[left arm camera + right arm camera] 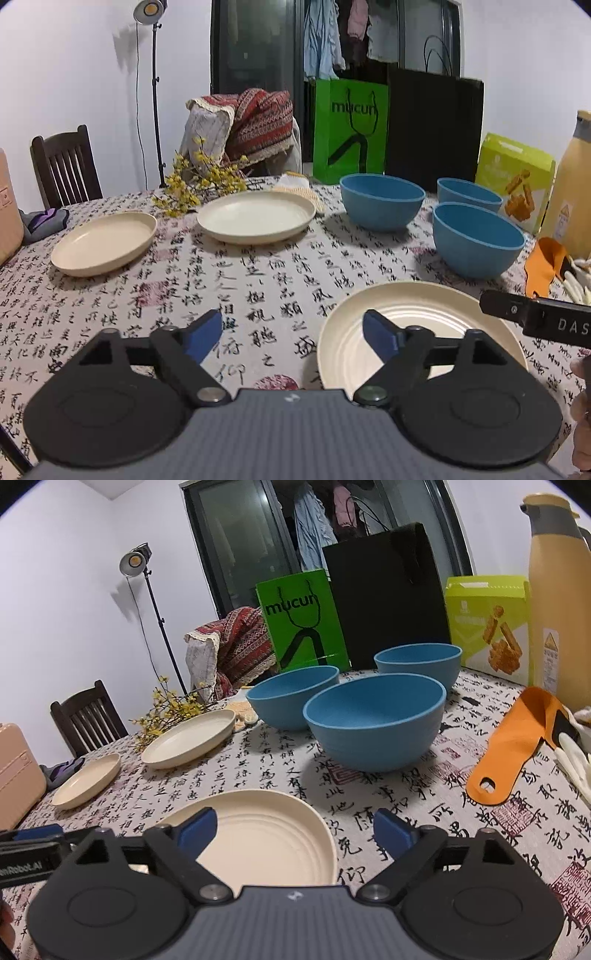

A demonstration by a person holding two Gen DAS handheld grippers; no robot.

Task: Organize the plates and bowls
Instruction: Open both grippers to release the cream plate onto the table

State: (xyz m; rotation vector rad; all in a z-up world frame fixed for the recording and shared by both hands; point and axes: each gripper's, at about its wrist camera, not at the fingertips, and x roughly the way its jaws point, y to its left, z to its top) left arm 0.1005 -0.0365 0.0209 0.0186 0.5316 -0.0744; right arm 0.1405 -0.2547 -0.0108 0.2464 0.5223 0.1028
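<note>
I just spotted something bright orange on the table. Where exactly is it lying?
The orange scoop lies flat on the tablecloth at the right of the right wrist view, beside the nearest blue bowl and in front of the tall yellow flask.

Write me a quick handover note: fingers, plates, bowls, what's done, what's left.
Left gripper: open, empty, over the tablecloth beside the near plate.
Right gripper: open, empty, at the same plate's right edge.
Plates: three cream, all apart; the other two, the middle plate and the far plate, lie further left.
Bowls: three blue, upright, unstacked, the front bowl nearest.
Done: nothing stacked yet.
Left: gather plates into one stack, nest the bowls.
</note>
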